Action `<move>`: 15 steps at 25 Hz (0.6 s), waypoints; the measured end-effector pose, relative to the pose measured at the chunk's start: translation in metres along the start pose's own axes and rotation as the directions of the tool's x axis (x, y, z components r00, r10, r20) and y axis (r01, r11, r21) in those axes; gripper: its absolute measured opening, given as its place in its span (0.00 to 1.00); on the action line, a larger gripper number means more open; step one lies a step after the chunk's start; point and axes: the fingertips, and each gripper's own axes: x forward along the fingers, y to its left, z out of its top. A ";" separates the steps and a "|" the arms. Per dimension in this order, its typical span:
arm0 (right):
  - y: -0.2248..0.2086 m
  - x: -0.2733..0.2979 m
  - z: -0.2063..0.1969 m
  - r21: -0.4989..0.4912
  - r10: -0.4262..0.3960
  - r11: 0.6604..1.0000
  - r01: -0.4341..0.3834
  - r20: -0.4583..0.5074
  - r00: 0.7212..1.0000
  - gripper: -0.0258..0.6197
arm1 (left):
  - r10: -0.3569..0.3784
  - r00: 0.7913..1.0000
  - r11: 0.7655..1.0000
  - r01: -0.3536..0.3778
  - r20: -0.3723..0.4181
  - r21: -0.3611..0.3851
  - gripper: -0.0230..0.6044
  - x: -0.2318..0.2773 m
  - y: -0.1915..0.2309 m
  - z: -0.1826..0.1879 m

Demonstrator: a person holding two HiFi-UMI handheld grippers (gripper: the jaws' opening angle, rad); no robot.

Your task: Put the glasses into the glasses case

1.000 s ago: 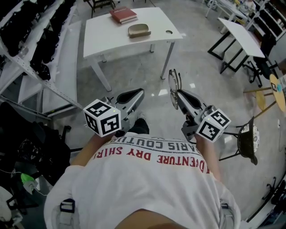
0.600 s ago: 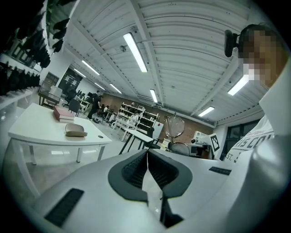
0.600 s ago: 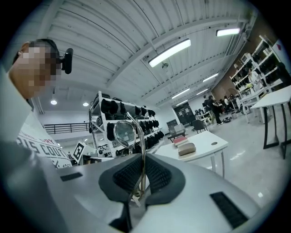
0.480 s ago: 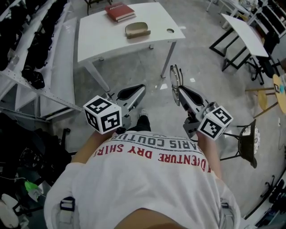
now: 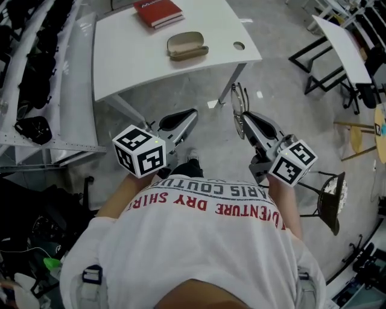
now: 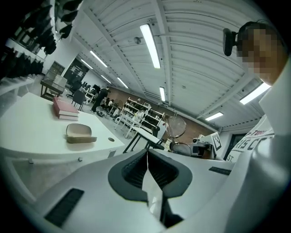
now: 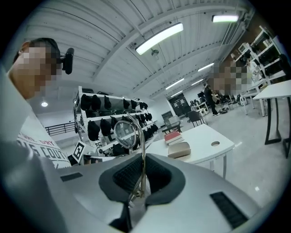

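A tan glasses case [image 5: 187, 45] lies closed on the white table [image 5: 132, 60]; it also shows as the case [image 6: 79, 133] and the case [image 7: 179, 149] in the gripper views. My right gripper [image 5: 241, 118] is shut on thin-rimmed glasses [image 5: 237, 107], which stick up from its jaws as the glasses [image 7: 128, 134]. My left gripper [image 5: 188, 116] is shut with nothing in it; its jaws meet in the left gripper view [image 6: 147, 157]. Both grippers hover over the floor, short of the table's near edge.
A red book [image 5: 157, 12] lies on the table behind the case, and a round hole [image 5: 239, 45] is in the tabletop to the right. A rack with dark items [image 5: 36, 72] stands at left. More tables [image 5: 344, 42] and a stool [image 5: 329, 202] are at right.
The table with the case and book has come nearer and shifted left in the head view as both grippers advanced toward it. The right gripper still holds the glasses.
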 end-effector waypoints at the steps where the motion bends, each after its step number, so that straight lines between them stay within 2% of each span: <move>1: -0.008 0.010 0.003 0.004 0.001 1.000 -0.001 -0.009 1.000 0.10 | 0.001 1.000 1.000 -0.001 0.000 -0.005 0.08 0.006 0.011 0.006; 8: -0.056 0.070 0.028 0.005 0.002 1.000 -0.002 -0.055 0.998 0.10 | -0.003 1.000 1.000 0.003 -0.004 -0.029 0.08 0.047 0.071 0.038; 15: -0.087 0.103 0.039 -0.006 -0.012 1.000 0.012 -0.089 0.996 0.10 | -0.004 1.000 0.999 0.004 -0.013 -0.046 0.08 0.065 0.109 0.044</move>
